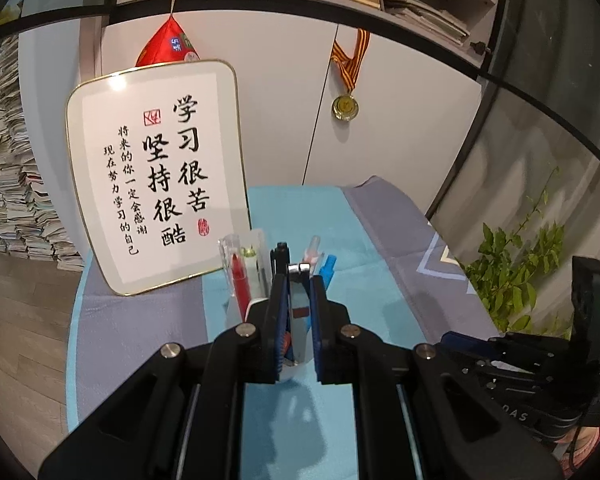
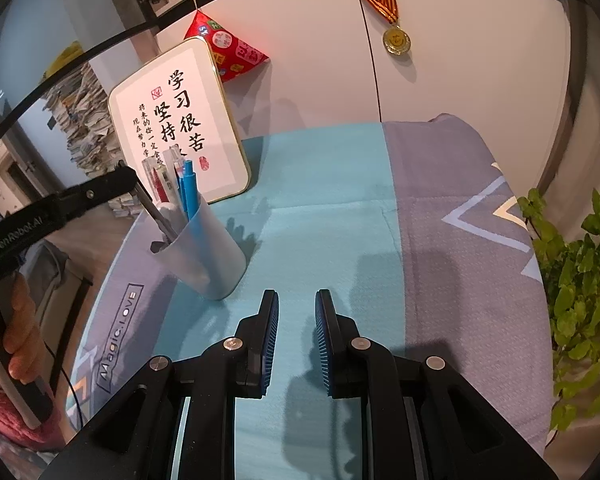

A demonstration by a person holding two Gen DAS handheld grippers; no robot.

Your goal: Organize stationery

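Observation:
A pale blue pen cup (image 2: pixel 212 264) stands on the teal cloth and holds blue pens (image 2: pixel 189 188), a red pen (image 2: pixel 156 182) and clear-capped ones. My left gripper (image 2: pixel 128 178) reaches in from the left, shut on a slim grey pen (image 2: pixel 156 212) whose lower end dips into the cup. In the left wrist view the same gripper (image 1: pixel 298 280) clamps the silvery pen (image 1: pixel 298 320), with the red pen (image 1: pixel 240 284) and a blue pen (image 1: pixel 329 266) just beyond. My right gripper (image 2: pixel 297 300) hovers over the cloth to the right of the cup, open, with nothing between its fingers.
A framed calligraphy board (image 2: pixel 180 120) leans against the cabinet behind the cup. A leafy plant (image 2: pixel 580 280) stands off the table's right edge. A medal (image 2: pixel 396 40) and a red pouch (image 2: pixel 224 46) hang on the cabinet. A hand (image 2: pixel 16 332) grips the left tool's handle.

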